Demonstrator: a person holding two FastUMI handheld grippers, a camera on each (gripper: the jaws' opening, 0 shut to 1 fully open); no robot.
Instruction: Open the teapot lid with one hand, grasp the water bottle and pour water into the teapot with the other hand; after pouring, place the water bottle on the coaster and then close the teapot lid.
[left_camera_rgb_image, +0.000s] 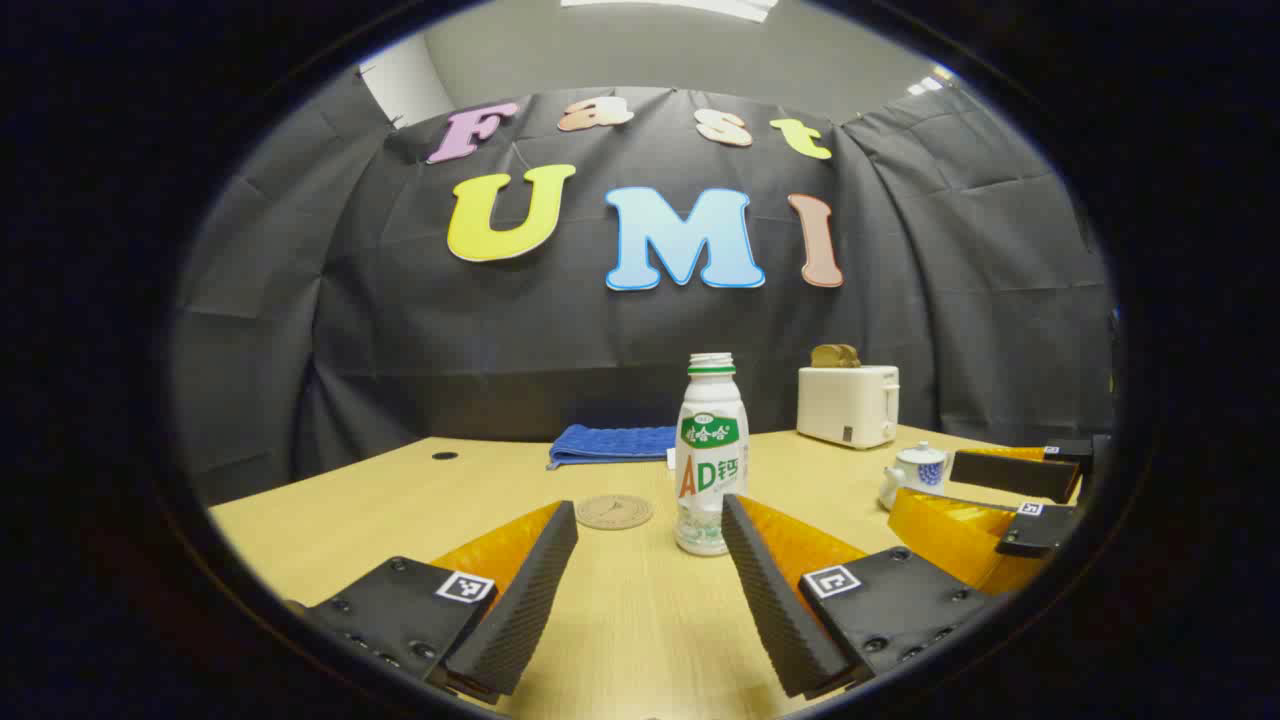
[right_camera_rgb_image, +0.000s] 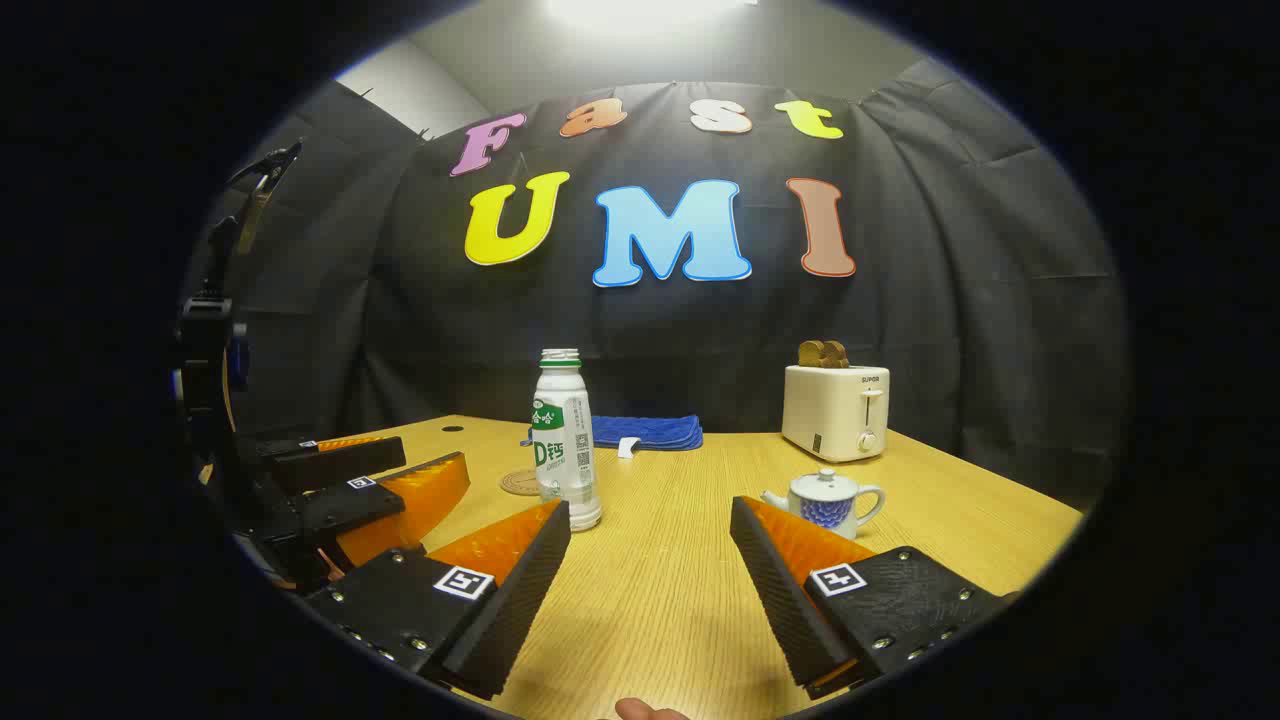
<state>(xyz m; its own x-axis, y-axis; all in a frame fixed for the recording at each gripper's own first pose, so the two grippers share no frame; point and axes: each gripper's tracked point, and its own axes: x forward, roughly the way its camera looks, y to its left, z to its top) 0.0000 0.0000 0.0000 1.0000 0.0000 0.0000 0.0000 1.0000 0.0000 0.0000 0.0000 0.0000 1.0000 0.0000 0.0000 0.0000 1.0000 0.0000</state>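
Note:
A white uncapped water bottle (left_camera_rgb_image: 710, 455) with a green label stands upright on the wooden table (left_camera_rgb_image: 400, 500), just beyond my open left gripper (left_camera_rgb_image: 650, 520). A round coaster (left_camera_rgb_image: 613, 511) lies to the bottle's left. A small white and blue teapot (left_camera_rgb_image: 915, 470) with its lid on sits at the right, partly behind my right gripper (left_camera_rgb_image: 1010, 500). In the right gripper view the bottle (right_camera_rgb_image: 563, 440) stands ahead left, the coaster (right_camera_rgb_image: 521, 483) behind it, and the teapot (right_camera_rgb_image: 828, 500) ahead right, beyond my open right gripper (right_camera_rgb_image: 650, 520). My left gripper (right_camera_rgb_image: 400, 470) shows at the left edge.
A white toaster (left_camera_rgb_image: 848, 404) with bread slices in it stands at the back right of the table. A folded blue cloth (left_camera_rgb_image: 612, 444) lies at the back centre. The toaster (right_camera_rgb_image: 836, 410) and blue cloth (right_camera_rgb_image: 645, 431) also appear in the right gripper view. A fingertip (right_camera_rgb_image: 650, 710) shows at the bottom.

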